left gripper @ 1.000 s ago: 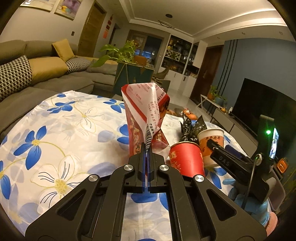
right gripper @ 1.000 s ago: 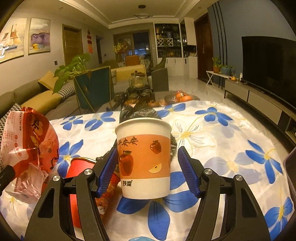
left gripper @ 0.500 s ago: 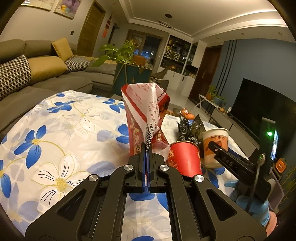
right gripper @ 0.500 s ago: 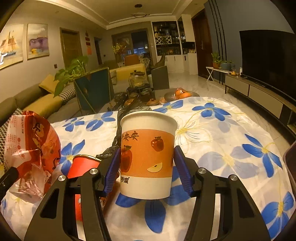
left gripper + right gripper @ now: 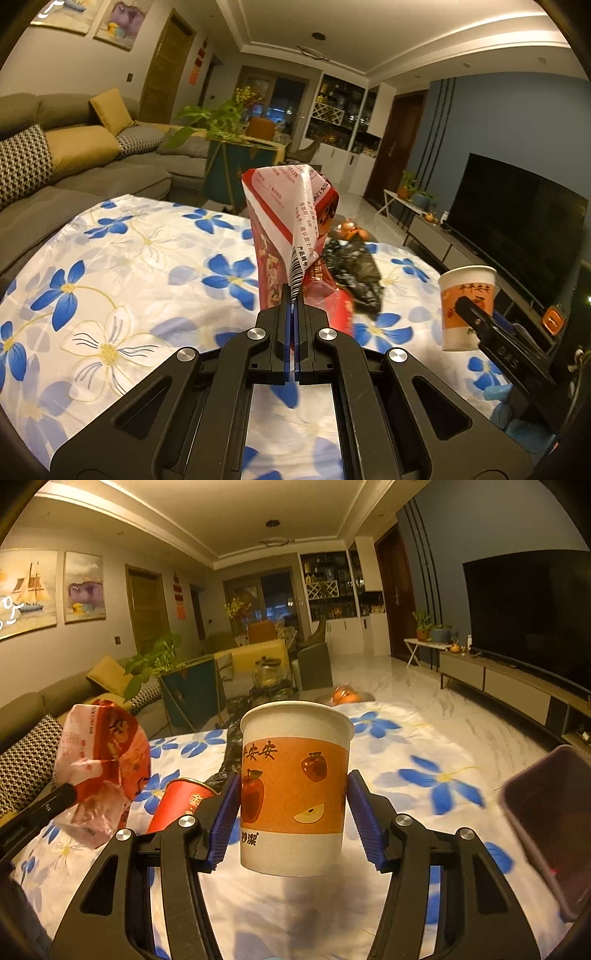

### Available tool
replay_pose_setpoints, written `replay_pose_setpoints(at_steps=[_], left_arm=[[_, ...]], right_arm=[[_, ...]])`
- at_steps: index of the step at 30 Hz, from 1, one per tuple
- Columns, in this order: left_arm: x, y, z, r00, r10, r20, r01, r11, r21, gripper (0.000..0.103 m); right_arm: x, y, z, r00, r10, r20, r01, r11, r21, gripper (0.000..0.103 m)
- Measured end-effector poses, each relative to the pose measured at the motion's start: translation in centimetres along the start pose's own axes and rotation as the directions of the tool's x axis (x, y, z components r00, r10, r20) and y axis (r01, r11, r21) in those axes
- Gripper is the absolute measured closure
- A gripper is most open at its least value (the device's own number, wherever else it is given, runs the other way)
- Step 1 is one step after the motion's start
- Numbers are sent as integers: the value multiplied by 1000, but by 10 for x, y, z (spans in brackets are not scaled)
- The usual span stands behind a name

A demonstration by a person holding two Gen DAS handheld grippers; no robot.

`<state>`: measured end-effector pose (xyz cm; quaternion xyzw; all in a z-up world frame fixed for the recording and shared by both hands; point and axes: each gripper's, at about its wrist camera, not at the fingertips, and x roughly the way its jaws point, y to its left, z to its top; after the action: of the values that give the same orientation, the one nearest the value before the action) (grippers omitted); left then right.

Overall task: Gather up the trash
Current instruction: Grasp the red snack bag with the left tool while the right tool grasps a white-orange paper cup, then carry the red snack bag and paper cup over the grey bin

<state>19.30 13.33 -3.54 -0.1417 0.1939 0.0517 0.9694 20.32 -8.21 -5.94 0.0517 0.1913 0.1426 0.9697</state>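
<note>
My left gripper (image 5: 294, 306) is shut on the edge of a red-and-white snack bag (image 5: 286, 229), which stands up above the floral tablecloth (image 5: 110, 266). The same snack bag (image 5: 103, 753) hangs at the left of the right wrist view. My right gripper (image 5: 293, 805) is shut on a white paper cup with an orange apple band (image 5: 295, 786), held upright above the cloth. That paper cup (image 5: 466, 306) shows at the right of the left wrist view. A red cup (image 5: 177, 805) lies tilted on the table. A crumpled black bag (image 5: 354, 269) lies behind it.
A grey sofa with cushions (image 5: 55, 158) runs along the left. Oranges (image 5: 343, 695) sit at the table's far edge. A dark bin rim (image 5: 546, 830) stands at the right of the table. A television (image 5: 517, 221) and low cabinet line the right wall.
The right gripper closed on the paper cup and lifted it off the table, moving right and away from the red cup. The left gripper rose slightly with the snack bag.
</note>
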Motion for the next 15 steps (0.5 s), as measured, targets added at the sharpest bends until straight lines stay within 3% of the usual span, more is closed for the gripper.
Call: replay_pose_setpoints(at_steps=[15], left_arm=[[-24, -95, -12, 993, -115, -7, 115, 985, 131, 103]], right_arm=[[-100, -67, 9, 984, -74, 163, 66, 996, 52, 46]])
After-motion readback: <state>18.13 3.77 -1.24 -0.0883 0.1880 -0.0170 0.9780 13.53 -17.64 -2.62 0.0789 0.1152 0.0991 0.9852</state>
